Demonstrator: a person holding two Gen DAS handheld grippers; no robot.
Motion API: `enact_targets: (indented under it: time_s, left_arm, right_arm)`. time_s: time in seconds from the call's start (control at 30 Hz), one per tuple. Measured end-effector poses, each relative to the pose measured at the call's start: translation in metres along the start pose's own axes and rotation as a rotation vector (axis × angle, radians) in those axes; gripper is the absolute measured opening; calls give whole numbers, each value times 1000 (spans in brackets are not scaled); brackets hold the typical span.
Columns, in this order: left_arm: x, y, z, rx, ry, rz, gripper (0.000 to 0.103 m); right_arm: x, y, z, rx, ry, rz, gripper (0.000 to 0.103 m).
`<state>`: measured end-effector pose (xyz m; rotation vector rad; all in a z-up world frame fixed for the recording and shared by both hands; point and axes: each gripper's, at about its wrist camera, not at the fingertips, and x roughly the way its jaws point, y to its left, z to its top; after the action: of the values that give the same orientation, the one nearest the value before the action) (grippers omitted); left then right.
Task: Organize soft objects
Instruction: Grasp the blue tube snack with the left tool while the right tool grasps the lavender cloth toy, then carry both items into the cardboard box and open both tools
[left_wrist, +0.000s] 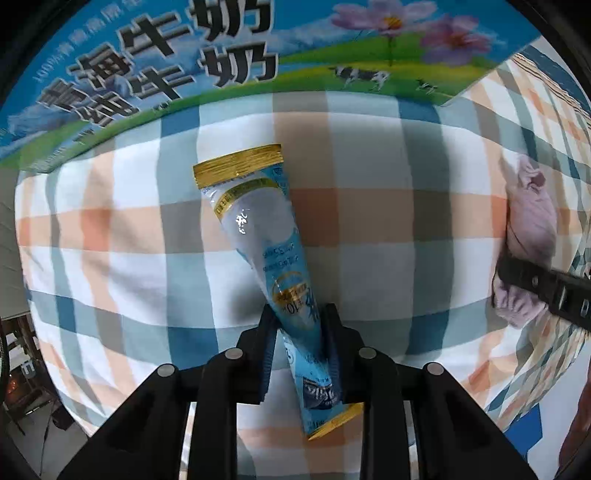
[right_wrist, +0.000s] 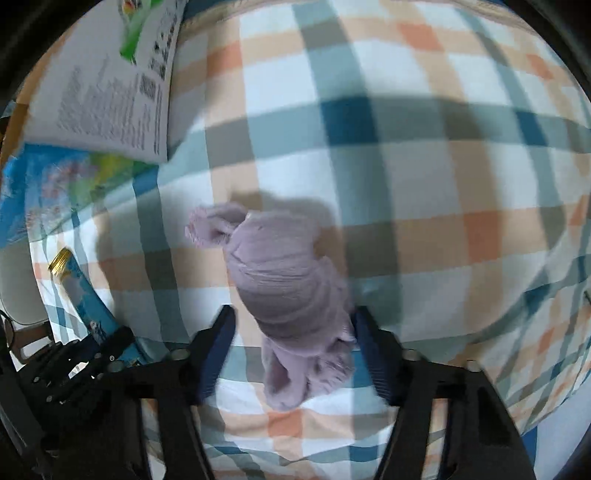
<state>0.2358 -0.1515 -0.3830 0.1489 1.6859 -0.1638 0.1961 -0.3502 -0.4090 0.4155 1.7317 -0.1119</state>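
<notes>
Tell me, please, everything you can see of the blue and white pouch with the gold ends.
The pouch is a long, glossy plastic sachet, blue and white with printed text and a crimped gold seal at each end. It lies slanted on the checked cloth, below the milk carton. The left tongs are shut on its lower part, pads pressing both sides; nothing else touches it.

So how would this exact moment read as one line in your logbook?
left gripper: shut on milk sachet | right gripper: astride lilac sock bundle, left pad apart | surface: checked cloth
</notes>
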Motion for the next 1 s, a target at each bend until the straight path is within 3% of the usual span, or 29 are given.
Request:
enact_targets:
  time_s: [0.1,0.23,0.5,0.7,1.0]
  left_arm:
    - [1,-8,2,13,-11,17,24]
    - [1,-20,15,4,-18,20,24]
    - [-20,-5,-3,22,-53,30,15]
    - [-58,-6,-15,25,-100,0,15]
    - [-144,7,-44,36,-214,-97,15]
  right_arm:
    - [6,7,-7,-4,13,-17,37]
    - [7,23,-17,-35,29,-22,36]
    - [13,36,-25,-46,1,-90,32]
    - [2,38,-41,-38,-10,-38,27]
    - [-55,52,-71,-66,-78,63,27]
